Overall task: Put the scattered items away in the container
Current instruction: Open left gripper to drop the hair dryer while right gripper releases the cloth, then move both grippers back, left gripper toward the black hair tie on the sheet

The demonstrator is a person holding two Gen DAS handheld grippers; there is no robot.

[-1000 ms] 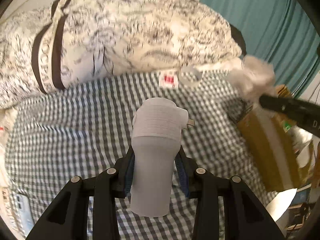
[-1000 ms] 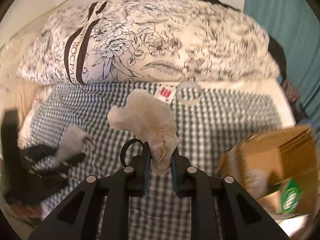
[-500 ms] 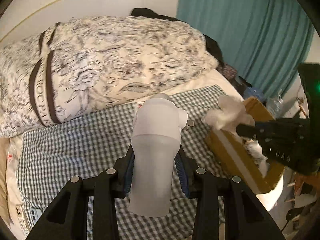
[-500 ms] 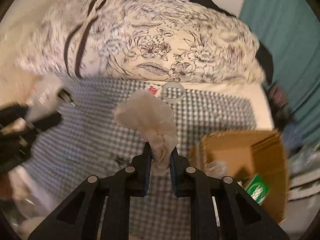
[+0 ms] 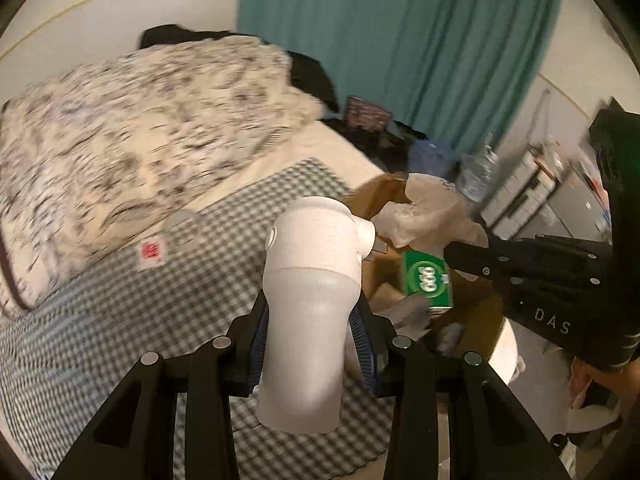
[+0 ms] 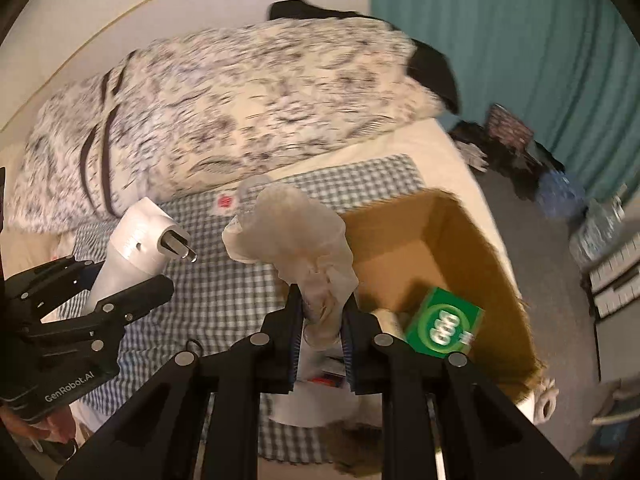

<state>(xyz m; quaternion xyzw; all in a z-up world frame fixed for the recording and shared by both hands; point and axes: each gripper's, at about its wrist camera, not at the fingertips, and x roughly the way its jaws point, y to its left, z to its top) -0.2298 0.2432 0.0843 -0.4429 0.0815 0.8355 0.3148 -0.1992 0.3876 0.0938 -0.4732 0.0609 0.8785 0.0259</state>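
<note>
My left gripper (image 5: 310,332) is shut on a white power adapter (image 5: 310,300), held upright above the checkered cloth; the adapter also shows in the right wrist view (image 6: 136,248) with its metal prongs pointing right. My right gripper (image 6: 320,320) is shut on a crumpled tissue (image 6: 296,236) and holds it over the near-left edge of an open cardboard box (image 6: 452,236). In the left wrist view the tissue (image 5: 428,212) hangs over the box (image 5: 376,196). A green carton (image 6: 444,324) lies inside the box.
A checkered cloth (image 6: 224,292) covers the bed, with a floral duvet (image 6: 240,92) behind it. A small red-printed packet (image 5: 152,252) and a clear tape ring (image 5: 182,222) lie on the cloth near the duvet. A teal curtain (image 5: 400,40) and floor clutter stand to the right.
Both grippers have swung right toward the box with their loads. The tissue has come over the box's edge, and the adapter has come beside the box.
</note>
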